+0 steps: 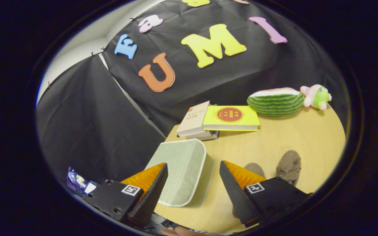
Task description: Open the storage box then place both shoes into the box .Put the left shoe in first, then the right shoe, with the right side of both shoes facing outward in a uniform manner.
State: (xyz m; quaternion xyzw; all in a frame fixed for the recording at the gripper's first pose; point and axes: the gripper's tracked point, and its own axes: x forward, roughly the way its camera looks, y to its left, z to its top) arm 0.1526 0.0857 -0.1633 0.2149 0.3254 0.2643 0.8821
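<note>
A pale green fabric storage box (179, 170) with white piping stands on the wooden table (284, 141), its lid down. It lies just ahead of my gripper (193, 172), mostly between the fingers and nearer the left finger (153, 190). My gripper is open and holds nothing. Two grey-brown shoes sit to the right of the box: one (289, 165) is just beyond the right finger (238, 193), the other (254, 168) is partly hidden behind that finger.
Books lie stacked at the table's far side, a yellow one (231, 118) on top beside a beige one (194, 119). A watermelon plush (276, 101) and a pink-green plush toy (317, 96) rest at the far right. A fingertip (182, 232) shows below the fingers.
</note>
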